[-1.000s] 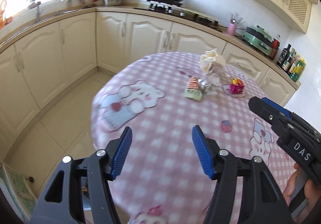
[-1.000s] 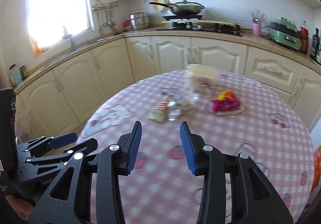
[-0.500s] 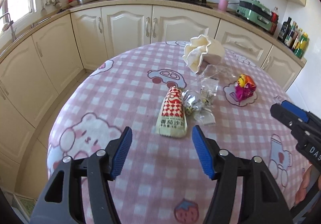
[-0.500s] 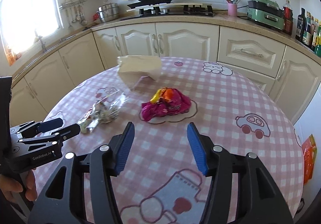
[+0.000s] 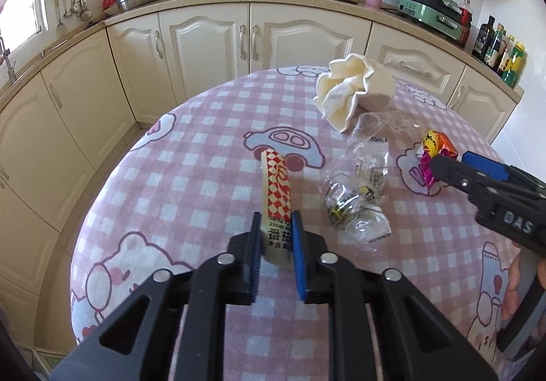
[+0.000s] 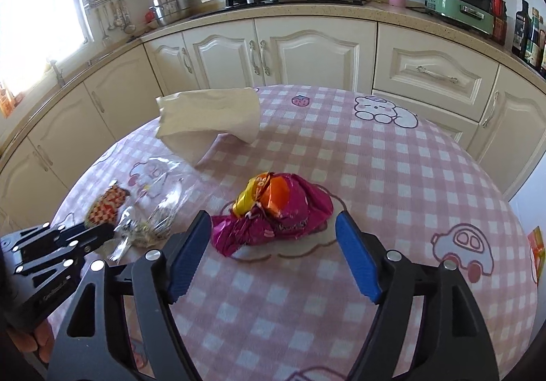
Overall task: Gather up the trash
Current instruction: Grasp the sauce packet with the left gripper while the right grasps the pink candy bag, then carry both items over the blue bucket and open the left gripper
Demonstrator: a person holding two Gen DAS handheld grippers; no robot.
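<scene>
On a round table under a pink-checked cartoon tablecloth (image 5: 204,176), the left gripper (image 5: 275,244) is closing, its blue pads pinching the near end of a flat red-and-white checked sauce sachet (image 5: 277,189). The right gripper (image 6: 271,258) is opening, fingers spread either side of a crumpled magenta-and-orange foil wrapper (image 6: 276,213), not touching it. Between sachet and wrapper lies clear crinkled plastic packaging (image 5: 358,196); beyond it, a crumpled cream cloth (image 5: 351,87).

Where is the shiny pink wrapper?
In the right wrist view, the pink wrapper lies on the checked tablecloth, ahead of the opening right gripper, right of the clear bag.
</scene>
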